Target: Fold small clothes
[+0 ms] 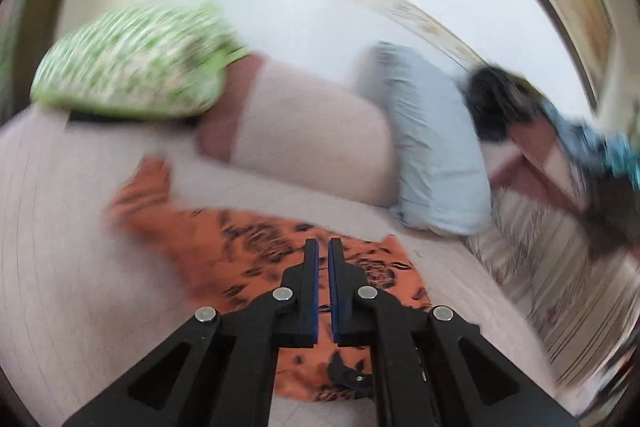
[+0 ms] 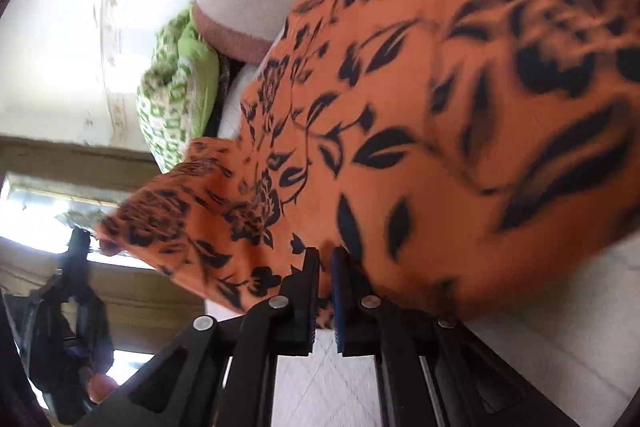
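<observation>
The right tool (image 2: 325,251) is nearest the lens, its two black fingers pressed together on a fold of the orange cloth with a black flower print (image 2: 420,115). From that pinch the cloth runs up and away in the right wrist view, part of it raised and draped, the rest on the pale sofa seat (image 2: 560,307). At the cloth's far corner the left tool (image 2: 80,239) shows small and dark; whether it grips that corner I cannot tell. In the left wrist view the left tool (image 1: 324,247) has its fingers pressed together, nothing visible between them, above the orange cloth (image 1: 224,239), which lies on the seat (image 1: 60,267). Behind it stand a pinkish back cushion (image 1: 312,131), a green-and-white patterned cushion (image 1: 132,63), and a light blue pillow (image 1: 432,147).
</observation>
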Tool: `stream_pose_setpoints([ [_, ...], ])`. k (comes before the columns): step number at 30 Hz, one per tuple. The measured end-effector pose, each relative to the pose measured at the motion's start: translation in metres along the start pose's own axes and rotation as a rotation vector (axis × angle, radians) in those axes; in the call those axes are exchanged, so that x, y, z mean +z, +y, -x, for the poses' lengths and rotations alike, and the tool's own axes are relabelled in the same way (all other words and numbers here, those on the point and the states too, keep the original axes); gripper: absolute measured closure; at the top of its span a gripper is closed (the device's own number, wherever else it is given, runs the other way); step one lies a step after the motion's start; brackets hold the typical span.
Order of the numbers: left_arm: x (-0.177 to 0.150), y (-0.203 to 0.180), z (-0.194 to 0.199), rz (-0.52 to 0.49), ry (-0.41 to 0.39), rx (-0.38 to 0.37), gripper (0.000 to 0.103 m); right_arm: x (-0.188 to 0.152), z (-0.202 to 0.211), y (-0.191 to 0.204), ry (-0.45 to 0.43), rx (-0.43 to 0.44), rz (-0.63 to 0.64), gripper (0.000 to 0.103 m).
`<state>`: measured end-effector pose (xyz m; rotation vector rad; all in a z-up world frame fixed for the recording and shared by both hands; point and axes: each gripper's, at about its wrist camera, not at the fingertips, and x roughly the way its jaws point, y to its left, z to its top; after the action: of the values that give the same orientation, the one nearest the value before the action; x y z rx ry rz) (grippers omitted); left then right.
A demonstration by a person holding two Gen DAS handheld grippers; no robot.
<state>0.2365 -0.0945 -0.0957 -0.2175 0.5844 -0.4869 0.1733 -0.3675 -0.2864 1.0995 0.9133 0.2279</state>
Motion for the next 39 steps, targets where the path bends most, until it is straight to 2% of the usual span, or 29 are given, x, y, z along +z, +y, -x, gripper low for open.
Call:
stream_pose_setpoints([
  [1, 0.002, -0.018, -0.003, -0.065, 0.0, 0.028, 0.099, 0.003, 0.01, 0.0, -0.026, -0.005, 0.032, 0.09],
  [2, 0.002, -0.026, -0.004, -0.085, -0.006, 0.044, 0.099, 0.006, 0.022, 0.001, -0.05, -0.009, 0.068, 0.09],
  [5, 0.0, -0.016, -0.001, 0.019, 0.024, 0.047, 0.098, 0.014, 0.048, -0.003, -0.093, -0.036, 0.127, 0.09],
  [6, -0.005, -0.001, 0.0, 0.092, 0.049, 0.068, 0.091, 0.016, 0.051, -0.003, -0.099, -0.032, 0.131, 0.09],
  [7, -0.015, 0.018, 0.003, 0.175, 0.081, 0.101, 0.069, 0.017, 0.052, 0.0, -0.099, -0.025, 0.133, 0.09],
  [8, -0.026, 0.036, 0.005, 0.245, 0.109, 0.141, 0.054, 0.017, 0.051, 0.005, -0.091, -0.021, 0.141, 0.09],
  [9, -0.043, 0.062, 0.01, 0.342, 0.137, 0.203, 0.035, 0.016, 0.048, 0.012, -0.082, -0.019, 0.155, 0.09],
  [11, -0.076, 0.107, 0.023, 0.509, 0.174, 0.313, 0.034, 0.013, 0.043, 0.024, -0.066, -0.01, 0.192, 0.09],
  [12, -0.094, 0.133, 0.028, 0.619, 0.209, 0.34, 0.034, 0.009, 0.037, 0.033, -0.055, -0.004, 0.213, 0.09],
  [15, -0.142, 0.183, 0.039, 0.932, 0.264, 0.302, 0.034, -0.001, 0.021, 0.05, -0.021, -0.003, 0.255, 0.09],
  [16, -0.149, 0.19, 0.042, 0.995, 0.246, 0.275, 0.034, -0.007, 0.014, 0.054, -0.018, -0.017, 0.271, 0.09],
  [17, -0.152, 0.194, 0.045, 1.022, 0.212, 0.26, 0.034, -0.01, 0.01, 0.057, -0.021, -0.028, 0.28, 0.09],
  [19, -0.144, 0.194, 0.044, 0.974, 0.165, 0.261, 0.026, -0.015, 0.005, 0.059, -0.02, -0.032, 0.28, 0.09],
  [21, -0.136, 0.201, 0.033, 0.934, 0.136, 0.259, 0.025, -0.018, 0.0, 0.061, -0.019, -0.037, 0.285, 0.09],
  [23, -0.137, 0.211, 0.021, 0.968, 0.121, 0.234, 0.019, -0.02, -0.004, 0.062, -0.026, -0.058, 0.3, 0.09],
  [24, -0.136, 0.213, 0.019, 0.97, 0.102, 0.222, 0.013, -0.02, -0.004, 0.061, -0.026, -0.061, 0.301, 0.09],
  [25, -0.134, 0.214, 0.017, 0.963, 0.08, 0.218, 0.013, -0.019, -0.006, 0.06, -0.025, -0.063, 0.298, 0.09],
  [26, -0.13, 0.212, 0.017, 0.961, 0.068, 0.211, 0.013, -0.019, -0.008, 0.06, -0.026, -0.067, 0.297, 0.09],
  [28, -0.128, 0.216, 0.01, 0.975, 0.036, 0.139, 0.013, -0.018, -0.013, 0.06, -0.025, -0.073, 0.298, 0.09],
  [30, -0.124, 0.217, 0.001, 0.97, 0.038, 0.114, 0.013, -0.018, -0.017, 0.061, -0.021, -0.086, 0.305, 0.09],
  [32, -0.121, 0.218, -0.003, 0.953, 0.019, 0.076, 0.019, -0.018, -0.021, 0.063, -0.017, -0.092, 0.315, 0.09],
  [34, -0.122, 0.223, -0.011, 0.959, 0.031, 0.053, 0.06, -0.018, -0.024, 0.064, -0.018, -0.102, 0.329, 0.09],
  [36, -0.127, 0.232, -0.026, 0.993, 0.067, 0.052, 0.082, -0.019, -0.026, 0.065, -0.019, -0.109, 0.349, 0.09],
  [39, -0.127, 0.232, -0.025, 0.982, 0.053, 0.045, 0.087, -0.02, -0.029, 0.069, -0.047, -0.132, 0.384, 0.09],
])
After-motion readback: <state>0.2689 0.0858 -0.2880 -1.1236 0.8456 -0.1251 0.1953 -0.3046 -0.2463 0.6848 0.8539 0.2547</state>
